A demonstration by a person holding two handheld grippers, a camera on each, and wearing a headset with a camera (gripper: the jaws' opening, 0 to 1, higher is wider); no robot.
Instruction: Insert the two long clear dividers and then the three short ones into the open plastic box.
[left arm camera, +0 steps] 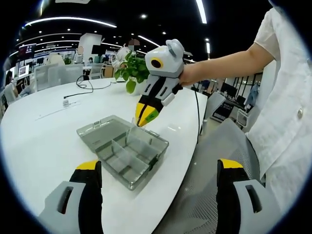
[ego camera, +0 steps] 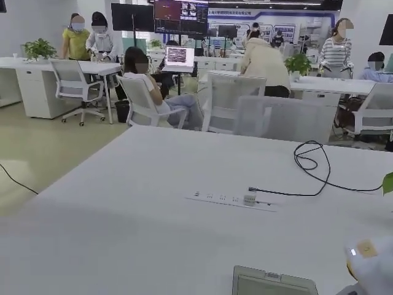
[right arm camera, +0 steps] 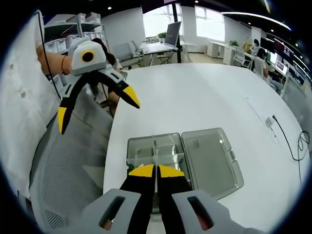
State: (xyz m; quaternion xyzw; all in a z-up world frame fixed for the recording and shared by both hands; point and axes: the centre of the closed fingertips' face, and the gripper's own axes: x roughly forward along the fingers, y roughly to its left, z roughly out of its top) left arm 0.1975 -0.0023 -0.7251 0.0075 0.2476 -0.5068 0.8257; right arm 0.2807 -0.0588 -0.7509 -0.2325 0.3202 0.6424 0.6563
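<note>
The open clear plastic box (left arm camera: 127, 157) lies near the table's edge, its lid (left arm camera: 95, 131) flat beside the tray, and clear dividers stand inside. In the right gripper view the tray (right arm camera: 168, 146) sits just ahead of my right gripper (right arm camera: 156, 169), which is shut on a thin clear divider (right arm camera: 155, 151) held upright over it. The left gripper view has that right gripper (left arm camera: 144, 118) tips-down above the tray with the divider (left arm camera: 131, 130) below them. My left gripper (left arm camera: 159, 165) is wide open and holds nothing; it hangs in the air beside the table (right arm camera: 96, 113). A corner of the lid (ego camera: 270, 283) and a blurred gripper (ego camera: 368, 258) sit at the head view's bottom.
A power strip (ego camera: 233, 200) and a black cable (ego camera: 313, 166) lie on the white table (ego camera: 153, 203). A potted plant (left arm camera: 130, 68) stands behind the box. A grey mesh chair (right arm camera: 63, 180) is at the table's edge. Beyond are desks, chairs and people.
</note>
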